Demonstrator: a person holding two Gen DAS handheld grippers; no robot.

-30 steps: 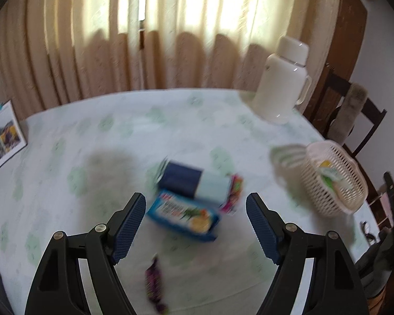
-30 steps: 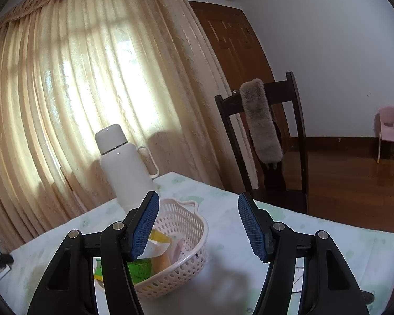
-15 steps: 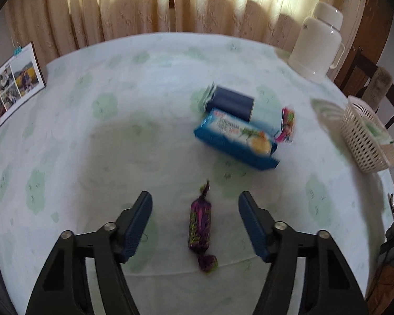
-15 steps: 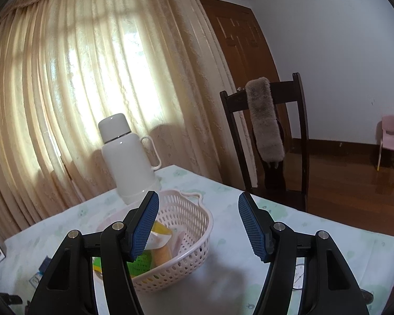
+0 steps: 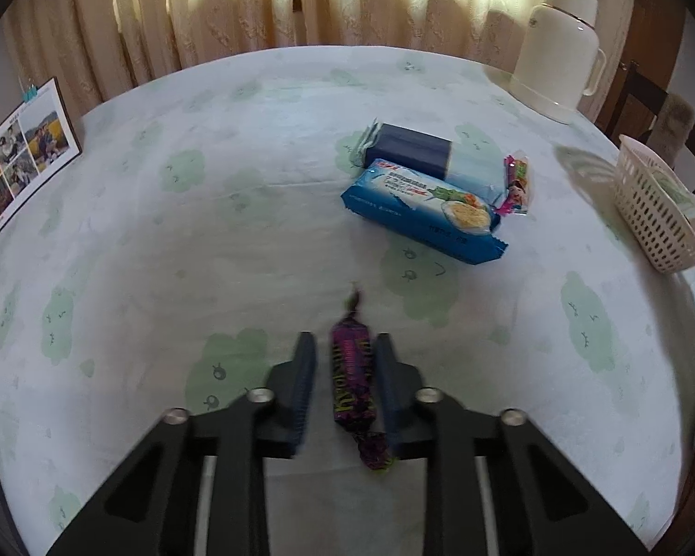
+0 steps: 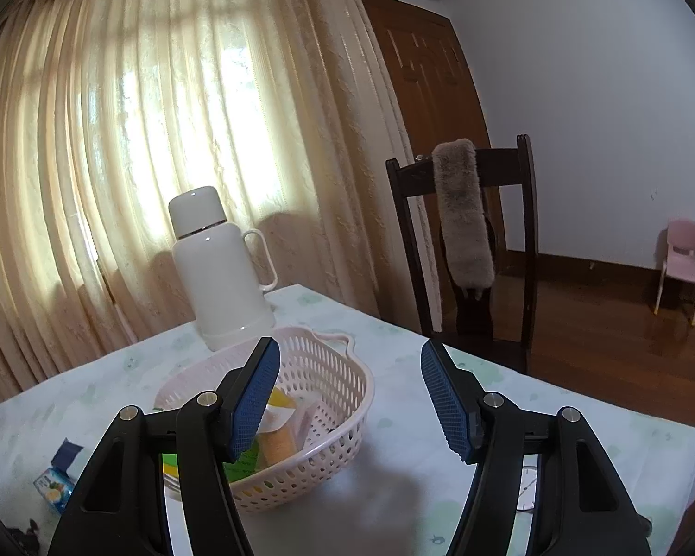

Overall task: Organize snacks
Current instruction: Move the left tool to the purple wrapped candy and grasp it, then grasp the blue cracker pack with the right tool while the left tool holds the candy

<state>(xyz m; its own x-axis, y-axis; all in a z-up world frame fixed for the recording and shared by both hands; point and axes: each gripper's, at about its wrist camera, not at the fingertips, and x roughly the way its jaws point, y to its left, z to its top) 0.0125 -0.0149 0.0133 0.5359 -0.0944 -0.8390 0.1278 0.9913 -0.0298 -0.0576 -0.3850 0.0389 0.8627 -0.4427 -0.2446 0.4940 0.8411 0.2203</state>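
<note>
My left gripper [image 5: 345,347] is shut on a purple wrapped candy [image 5: 351,380] lying on the tablecloth near the table's front edge. Beyond it lie a light blue snack pack [image 5: 421,211], a dark blue pack [image 5: 410,148] behind it, and a small colourful sachet [image 5: 516,185] to their right. The pink plastic basket [image 5: 658,213] stands at the right edge and holds some packets. My right gripper [image 6: 350,389] is open and empty, held above the table just in front of the basket [image 6: 343,398].
A white thermos jug [image 5: 558,46] stands at the back right, also in the right wrist view [image 6: 217,268]. A photo card [image 5: 18,157] leans at the left edge. A dark wooden chair [image 6: 468,250] stands beyond the basket. Curtains hang behind the table.
My left gripper has dropped toward the table's front and its fingers have closed in on the purple candy. My right gripper has barely moved and stays open.
</note>
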